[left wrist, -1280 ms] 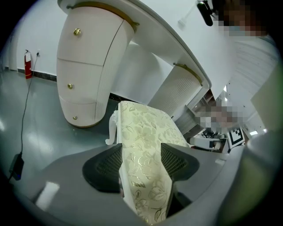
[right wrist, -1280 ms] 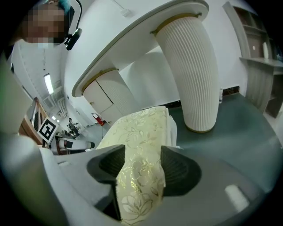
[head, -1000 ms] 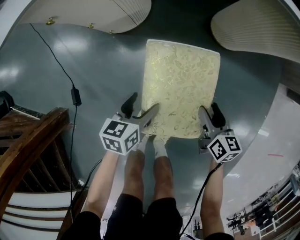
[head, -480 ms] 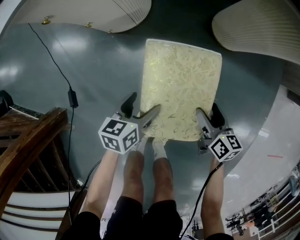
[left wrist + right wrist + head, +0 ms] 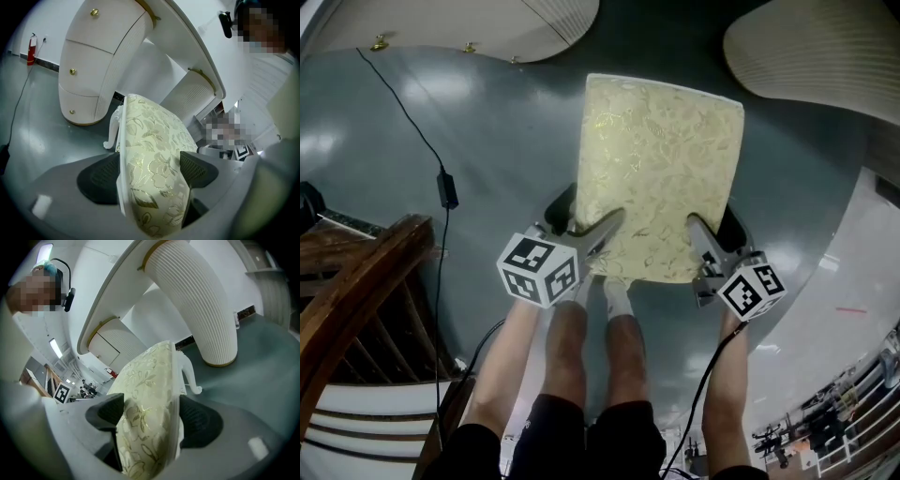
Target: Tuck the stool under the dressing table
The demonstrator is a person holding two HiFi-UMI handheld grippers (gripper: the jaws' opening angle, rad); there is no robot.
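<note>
Head view: a stool (image 5: 661, 169) with a cream, gold-patterned cushioned seat is seen standing on the grey floor (image 5: 487, 141), its far end at the gap in the white, ribbed dressing table (image 5: 825, 56). Its near corners are straddled by the left gripper (image 5: 589, 211) and right gripper (image 5: 712, 220). Both pairs of jaws have just been opening and are spread apart, with the seat edge between them.

You're in what looks like a big showroom or studio hall. The white dressing table (image 5: 825, 56) stands on a glossy grey floor (image 5: 487, 141). A fire extinguisher (image 5: 31, 47) sits by the wall to its left, a power cable (image 5: 412, 122) trails in front of it, and ceiling strip lights (image 5: 54, 348) run over an open hall beyond.
</note>
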